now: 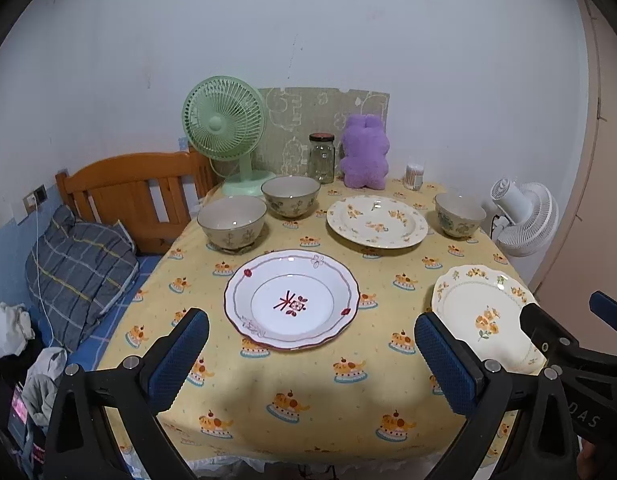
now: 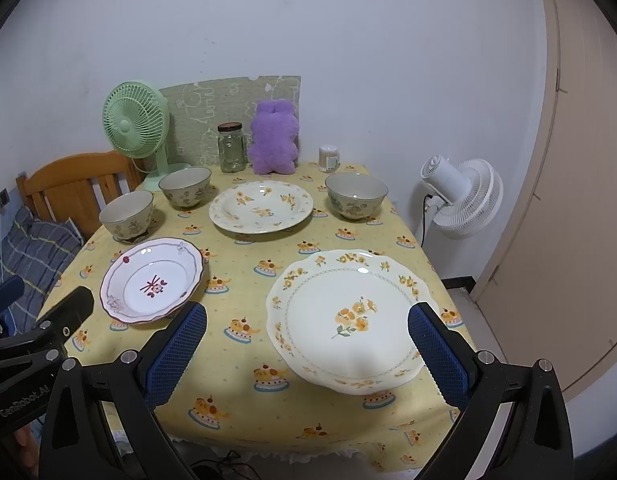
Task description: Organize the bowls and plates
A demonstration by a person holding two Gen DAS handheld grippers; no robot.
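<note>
Both my left gripper (image 1: pixel 310 364) and right gripper (image 2: pixel 306 354) hang wide open and empty, so, with the yellow-flowered plate (image 2: pixel 348 320) at lower right of the right view, I should slide one pad under its near rim before closing.

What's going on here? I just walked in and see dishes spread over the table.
A person holds a left gripper and a right gripper, both open and empty, above the near edge of the table. Nothing is stacked yet: three plates and three bowls sit apart on the yellow cloth.
</note>
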